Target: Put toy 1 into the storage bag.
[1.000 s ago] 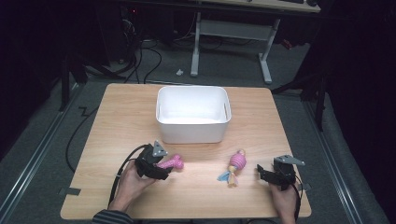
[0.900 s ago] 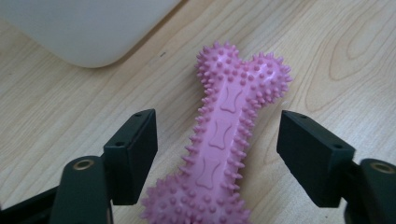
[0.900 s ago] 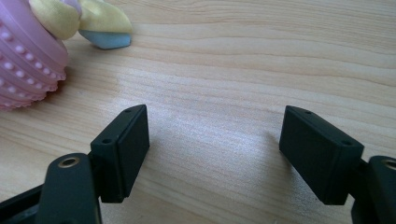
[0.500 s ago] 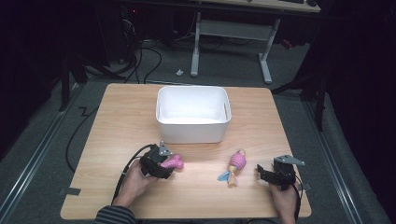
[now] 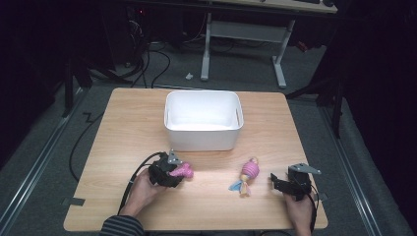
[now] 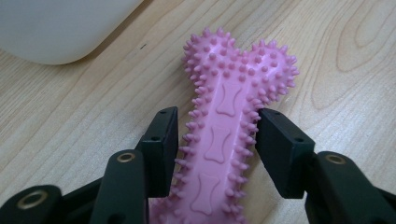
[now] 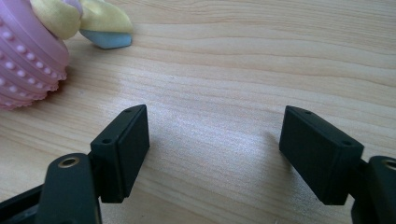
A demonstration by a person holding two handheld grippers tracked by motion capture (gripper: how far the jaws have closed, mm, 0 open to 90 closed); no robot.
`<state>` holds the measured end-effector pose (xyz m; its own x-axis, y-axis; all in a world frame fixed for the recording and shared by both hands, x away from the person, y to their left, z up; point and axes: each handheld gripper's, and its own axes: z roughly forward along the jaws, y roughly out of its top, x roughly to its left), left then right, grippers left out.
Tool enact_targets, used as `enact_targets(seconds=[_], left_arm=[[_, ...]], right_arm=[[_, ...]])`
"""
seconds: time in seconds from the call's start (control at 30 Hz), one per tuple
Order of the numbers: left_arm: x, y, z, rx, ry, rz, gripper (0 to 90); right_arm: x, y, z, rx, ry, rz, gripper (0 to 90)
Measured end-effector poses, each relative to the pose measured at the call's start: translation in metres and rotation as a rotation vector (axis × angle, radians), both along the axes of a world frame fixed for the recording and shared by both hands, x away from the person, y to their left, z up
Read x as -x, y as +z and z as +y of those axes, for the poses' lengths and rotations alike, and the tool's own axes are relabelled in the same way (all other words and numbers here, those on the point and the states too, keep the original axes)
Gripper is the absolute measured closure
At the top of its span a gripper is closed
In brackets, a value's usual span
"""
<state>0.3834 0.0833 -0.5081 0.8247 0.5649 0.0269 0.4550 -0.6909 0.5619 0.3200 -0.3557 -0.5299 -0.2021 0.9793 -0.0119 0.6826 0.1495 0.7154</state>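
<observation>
A pink spiky bone toy (image 6: pixel 224 93) lies flat on the wooden table (image 5: pixel 128 128), in front of the white bin (image 5: pixel 203 132). My left gripper (image 6: pixel 217 123) has its jaws on either side of the bone's shaft; they have just been closing, and both pads now touch the nubs. In the high view the same gripper (image 5: pixel 178 173) sits at the front left with the bone toy (image 5: pixel 185 170) poking out to its right. My right gripper (image 7: pixel 215 121) rests open on bare wood. A pink ribbed toy (image 7: pixel 25 60) with yellow and blue ends lies ahead of it to the left, apart from the jaws.
The white bin is empty and stands at the table's middle, just beyond the bone. The ribbed toy (image 5: pixel 248 173) lies between the two hands, left of the right gripper (image 5: pixel 276 183). Desk legs and cables stand on the floor behind the table.
The left hand has edged right onto the pink bone and its jaws have closed around the shaft. The right hand and the ribbed toy have not moved.
</observation>
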Motion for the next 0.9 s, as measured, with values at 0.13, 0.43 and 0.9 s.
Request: enact_targets(seconds=[0.13, 0.43, 0.9], left_arm=[[-0.0003, 0.0002, 0.0008, 0.002, -0.005, 0.004, 50.9], [0.0009, 0.0008, 0.0013, 0.002, -0.022, 0.002, 56.3], [0.0013, 0.0045, 0.0044, 0.026, -0.006, 0.010, 59.1]], right_arm=[[0.0001, 0.0001, 0.0001, -0.001, -0.001, 0.001, 24.3], [0.0001, 0.0001, 0.0001, -0.001, -0.001, 0.001, 24.3], [0.0000, 0.0000, 0.0000, 0.000, 0.001, 0.000, 24.3]])
